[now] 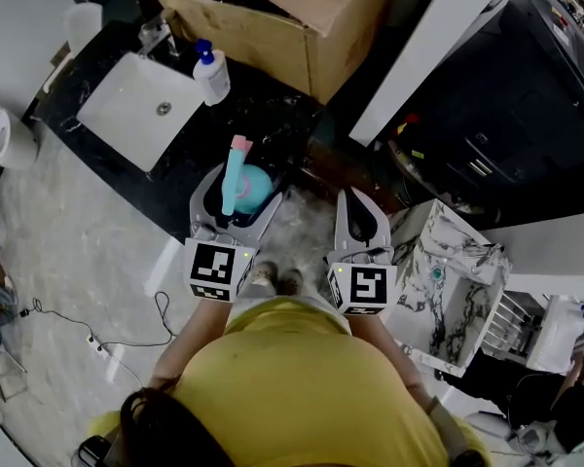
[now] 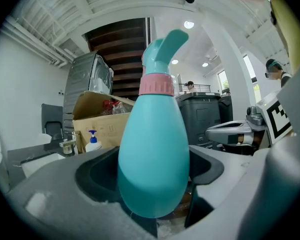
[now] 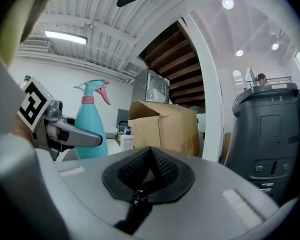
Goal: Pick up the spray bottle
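Observation:
The spray bottle (image 1: 241, 185) is teal with a pink collar and a teal trigger head. It stands upright between the jaws of my left gripper (image 1: 236, 200), which is shut on its wide body. In the left gripper view the spray bottle (image 2: 155, 149) fills the middle, held off the counter by the left gripper (image 2: 152, 170). My right gripper (image 1: 358, 207) hovers just to the right, shut with nothing in it; its black pads meet in the right gripper view (image 3: 149, 170). That view also shows the spray bottle (image 3: 91, 129) at the left.
A white sink (image 1: 141, 105) sits in a dark counter (image 1: 263, 115), with a pump soap bottle (image 1: 211, 71) and a cardboard box (image 1: 292, 17) behind. A black bin (image 1: 506, 115) and a marbled box (image 1: 448, 280) stand to the right. A cable (image 1: 97, 339) lies on the floor.

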Demonstrator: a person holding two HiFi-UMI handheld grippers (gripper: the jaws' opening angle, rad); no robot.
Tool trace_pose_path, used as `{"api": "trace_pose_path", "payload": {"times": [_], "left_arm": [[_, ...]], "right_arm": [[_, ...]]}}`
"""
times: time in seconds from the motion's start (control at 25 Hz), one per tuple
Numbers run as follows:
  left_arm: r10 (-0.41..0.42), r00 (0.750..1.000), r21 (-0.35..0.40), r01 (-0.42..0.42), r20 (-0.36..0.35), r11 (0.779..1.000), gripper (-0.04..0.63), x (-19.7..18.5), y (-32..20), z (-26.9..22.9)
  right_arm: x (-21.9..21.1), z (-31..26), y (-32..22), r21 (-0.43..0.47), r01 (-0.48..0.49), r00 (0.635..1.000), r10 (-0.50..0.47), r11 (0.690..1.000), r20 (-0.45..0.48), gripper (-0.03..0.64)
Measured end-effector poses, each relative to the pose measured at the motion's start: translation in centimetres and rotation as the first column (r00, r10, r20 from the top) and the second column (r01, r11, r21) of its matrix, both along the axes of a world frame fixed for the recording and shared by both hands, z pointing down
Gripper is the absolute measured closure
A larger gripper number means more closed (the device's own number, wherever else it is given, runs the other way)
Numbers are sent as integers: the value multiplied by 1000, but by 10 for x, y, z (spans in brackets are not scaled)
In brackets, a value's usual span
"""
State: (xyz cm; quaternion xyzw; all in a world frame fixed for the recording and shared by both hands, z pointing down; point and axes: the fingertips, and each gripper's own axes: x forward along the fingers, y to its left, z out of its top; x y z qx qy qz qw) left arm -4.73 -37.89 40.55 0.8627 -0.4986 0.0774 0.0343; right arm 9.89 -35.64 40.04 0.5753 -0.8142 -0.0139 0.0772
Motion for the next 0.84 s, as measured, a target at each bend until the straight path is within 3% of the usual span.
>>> {"api": "trace_pose_path", "payload": {"times": [0.84], "left_arm": [[17,1000,-11,-17,-6,1000,196,2,14,0]], "right_arm": [[-12,2,12,2,37,999,-37,999,-19,617]]}}
